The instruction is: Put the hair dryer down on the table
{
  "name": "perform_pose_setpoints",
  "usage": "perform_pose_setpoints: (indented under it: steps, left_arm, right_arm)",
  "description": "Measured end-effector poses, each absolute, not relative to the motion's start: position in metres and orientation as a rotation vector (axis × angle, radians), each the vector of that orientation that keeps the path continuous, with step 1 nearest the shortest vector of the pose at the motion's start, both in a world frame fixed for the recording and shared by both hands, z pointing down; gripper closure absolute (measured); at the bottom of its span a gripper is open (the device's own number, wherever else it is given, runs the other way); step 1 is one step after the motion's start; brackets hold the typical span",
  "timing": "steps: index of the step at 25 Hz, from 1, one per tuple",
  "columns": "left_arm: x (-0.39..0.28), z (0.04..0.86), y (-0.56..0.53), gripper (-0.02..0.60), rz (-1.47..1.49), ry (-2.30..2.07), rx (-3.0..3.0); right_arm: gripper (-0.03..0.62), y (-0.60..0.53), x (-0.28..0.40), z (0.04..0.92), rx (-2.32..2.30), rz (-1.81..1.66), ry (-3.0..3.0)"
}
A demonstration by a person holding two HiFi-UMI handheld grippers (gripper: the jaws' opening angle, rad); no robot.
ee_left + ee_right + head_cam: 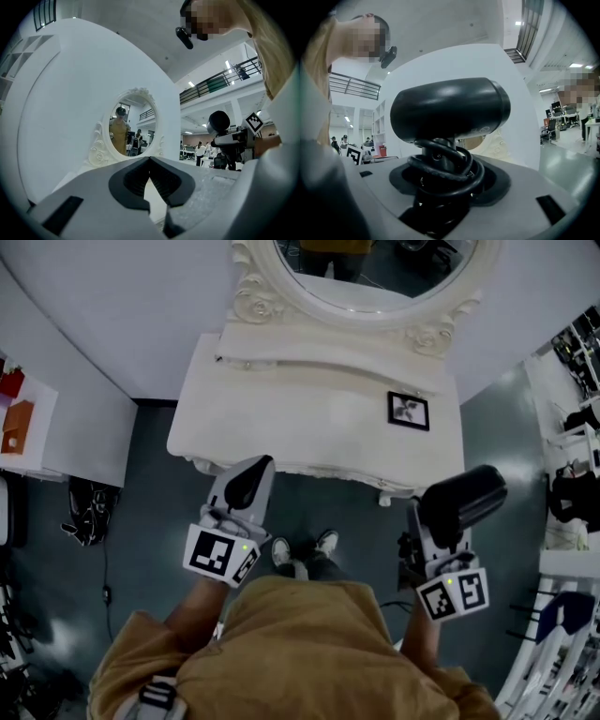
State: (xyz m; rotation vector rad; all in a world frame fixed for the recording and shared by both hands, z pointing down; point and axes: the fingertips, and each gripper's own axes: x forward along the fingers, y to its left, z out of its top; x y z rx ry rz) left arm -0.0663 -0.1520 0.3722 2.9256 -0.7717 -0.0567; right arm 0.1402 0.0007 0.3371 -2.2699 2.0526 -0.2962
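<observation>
A black hair dryer (464,498) stands up out of my right gripper (439,532), in the air just off the front right corner of the white dressing table (300,423). In the right gripper view the jaws are shut on the hair dryer's (450,110) handle, which has its black cord (445,171) coiled round it. My left gripper (246,482) hovers at the table's front edge, left of centre. Its jaws (149,161) meet at the tips with nothing between them. From the left gripper view the hair dryer (218,123) shows off to the right.
An oval mirror (375,277) in a carved white frame rises at the back of the table. A small black picture frame (409,411) stands on the table's right part. A black bag (89,510) lies on the floor at left. Racks (572,474) line the right side.
</observation>
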Motion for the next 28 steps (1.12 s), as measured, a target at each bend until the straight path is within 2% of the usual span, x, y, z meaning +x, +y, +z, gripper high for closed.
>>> perform_pose_setpoints:
  steps: [19,28]
  left_arm:
    - [0.019,0.328,-0.199,0.58,-0.116,-1.032,2.952]
    - [0.036,0.331,-0.199,0.58,-0.084,-1.101,2.932]
  right_arm:
    - [0.335,-0.093,0.231,0.339,-2.073,-0.256,2.271]
    - [0.335,-0.102,0.257,0.342,-2.042,-0.258,2.298]
